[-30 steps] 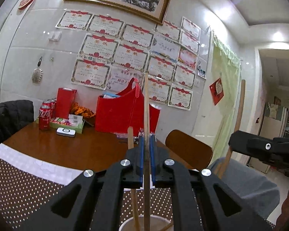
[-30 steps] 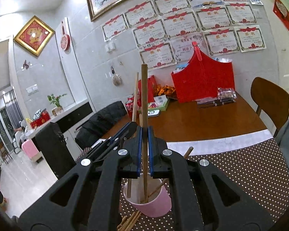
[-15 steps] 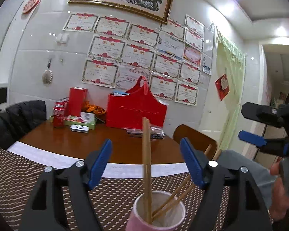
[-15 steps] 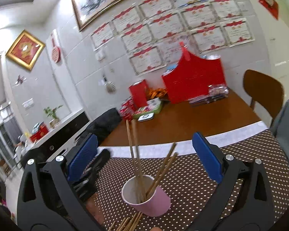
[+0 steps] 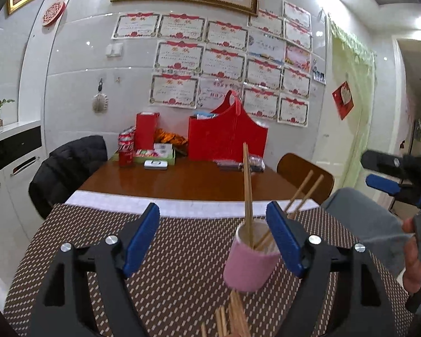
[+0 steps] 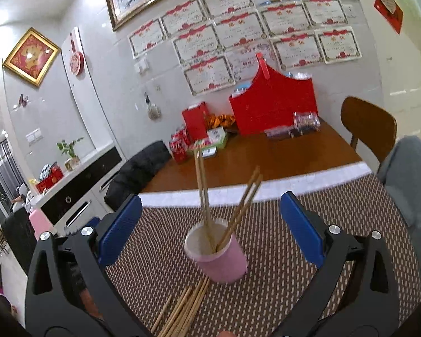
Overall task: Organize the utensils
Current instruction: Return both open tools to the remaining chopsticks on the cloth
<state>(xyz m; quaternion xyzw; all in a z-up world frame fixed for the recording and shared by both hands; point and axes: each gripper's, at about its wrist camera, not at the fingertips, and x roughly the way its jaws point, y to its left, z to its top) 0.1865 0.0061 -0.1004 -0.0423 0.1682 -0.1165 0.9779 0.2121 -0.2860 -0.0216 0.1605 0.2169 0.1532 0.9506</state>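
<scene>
A pink cup (image 5: 249, 264) (image 6: 220, 254) stands on the dotted brown placemat (image 5: 70, 241) and holds several wooden chopsticks (image 5: 247, 193) (image 6: 203, 193), some upright and some leaning right. More loose chopsticks (image 6: 182, 309) (image 5: 233, 317) lie on the mat just in front of the cup. My left gripper (image 5: 213, 238) is open and empty, its right finger beside the cup. My right gripper (image 6: 210, 230) is open and empty, above and behind the cup; it also shows at the right edge of the left wrist view (image 5: 393, 179).
A brown wooden table (image 5: 188, 179) lies beyond the mat with a red bag (image 5: 227, 137), red box, soda cans (image 5: 125, 148) and snack packs at the wall. A chair with a black jacket (image 5: 67, 165) stands left, a wooden chair (image 6: 367, 123) right.
Both grippers were shut on upright chopsticks over the cup a second ago. They opened, the chopsticks dropped into the cup, and both grippers have drawn back from it.
</scene>
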